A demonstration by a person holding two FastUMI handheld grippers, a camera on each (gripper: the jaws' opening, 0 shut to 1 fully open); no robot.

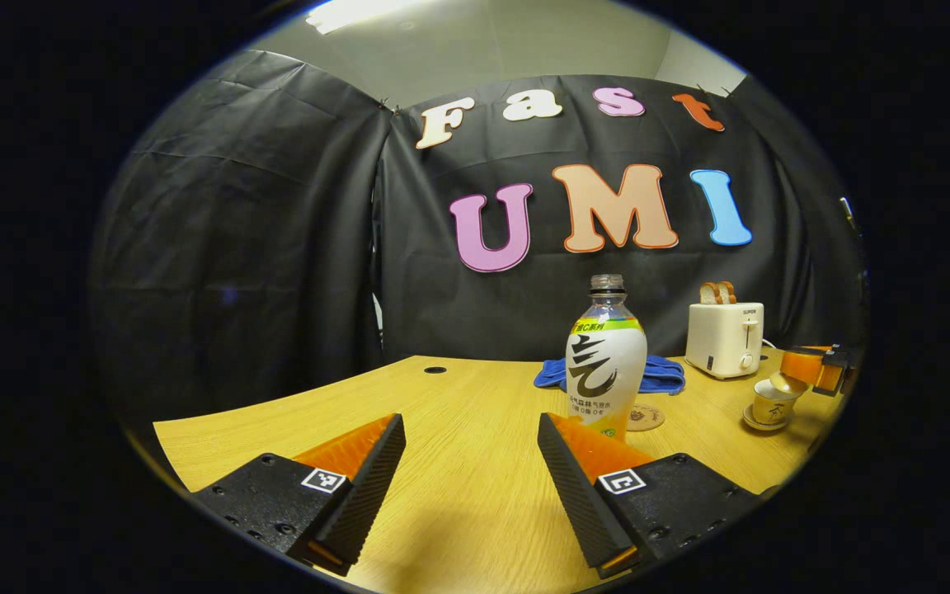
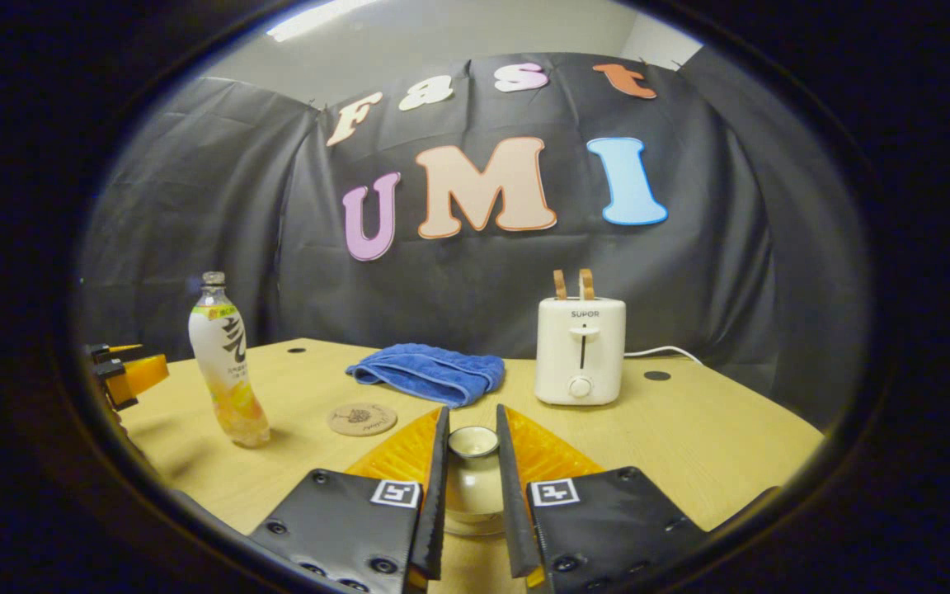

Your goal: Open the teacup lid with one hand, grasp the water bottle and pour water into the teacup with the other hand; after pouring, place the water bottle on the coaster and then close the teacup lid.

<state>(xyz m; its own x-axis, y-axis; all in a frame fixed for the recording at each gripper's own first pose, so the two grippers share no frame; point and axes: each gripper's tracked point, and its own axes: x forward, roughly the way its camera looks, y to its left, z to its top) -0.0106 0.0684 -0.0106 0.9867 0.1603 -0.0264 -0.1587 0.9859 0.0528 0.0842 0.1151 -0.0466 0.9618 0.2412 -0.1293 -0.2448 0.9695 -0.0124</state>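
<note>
- Teacup lid [image 2: 473,443] sits gripped between the narrowed jaws of the right gripper [image 2: 472,462], both fingers pressing its sides; the left gripper view shows the lid tilted just above the teacup [image 1: 770,407], so I judge the lifting step is under way and the cup is being cleared for pouring.
- Teacup rests on its saucer [image 1: 765,423] at the right side of the tabletop [image 1: 458,404].
- Water bottle [image 1: 605,356] stands upright and uncapped near the middle, just ahead of the left gripper [image 1: 471,450], whose jaws are wide and hold nothing; that spread looks meant to take the bottle's body.
- Coaster [image 2: 362,418] lies flat just beside the bottle, bare, ready to receive it after pouring.
- Folded blue towel [image 2: 430,373] and white toaster [image 2: 580,351] with bread slices stand farther back.
- Light wood tabletop is backed by black cloth walls under a pale ceiling.
</note>
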